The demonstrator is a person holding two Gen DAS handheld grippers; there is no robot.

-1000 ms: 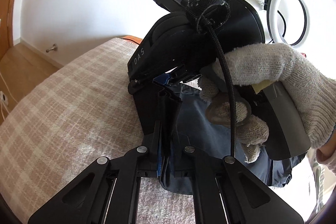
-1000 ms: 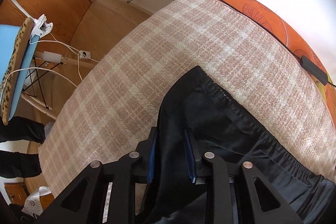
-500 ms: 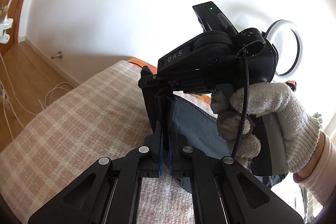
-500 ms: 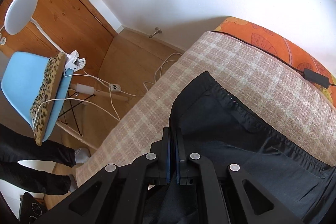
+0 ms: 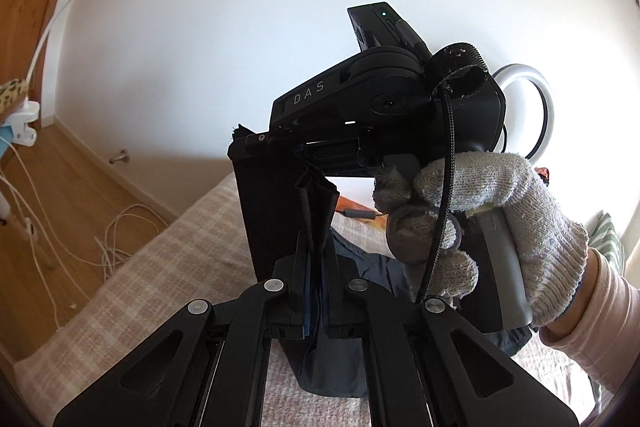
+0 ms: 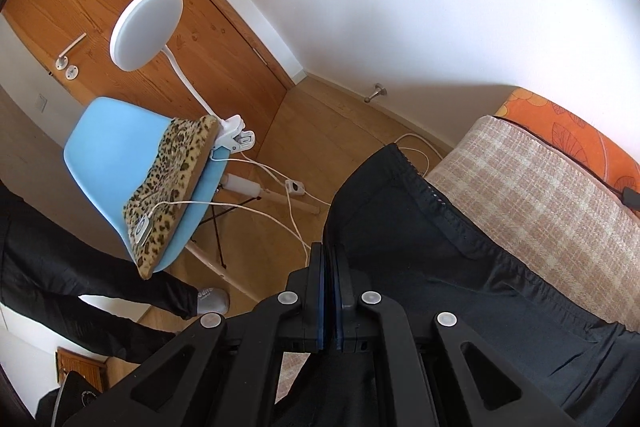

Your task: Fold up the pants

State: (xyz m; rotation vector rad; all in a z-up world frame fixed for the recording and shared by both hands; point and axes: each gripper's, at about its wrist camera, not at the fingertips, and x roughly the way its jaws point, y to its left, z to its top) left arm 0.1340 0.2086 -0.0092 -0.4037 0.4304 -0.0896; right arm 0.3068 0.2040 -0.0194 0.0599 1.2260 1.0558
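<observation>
The pants [image 6: 460, 283] are black with an elastic waistband and hang lifted over the plaid bed cover [image 6: 536, 187]. My right gripper [image 6: 330, 267] is shut on the waistband edge. In the left wrist view my left gripper [image 5: 314, 267] is shut on a fold of the pants [image 5: 288, 211], which hangs up between the two grippers. The other gripper's body [image 5: 384, 111], held by a gloved hand [image 5: 500, 219], clamps the same cloth just ahead of my left fingers.
A blue chair [image 6: 120, 163] with a leopard cushion and a clip lamp [image 6: 146, 27] stands on the wooden floor beside a wooden door. White cables [image 6: 280, 187] trail on the floor. An orange sheet [image 6: 568, 131] borders the bed. A ring light [image 5: 532, 107] stands by the wall.
My right gripper has shut on the waistband. Both grippers have risen, lifting the pants off the bed; more floor and the chair have come into view.
</observation>
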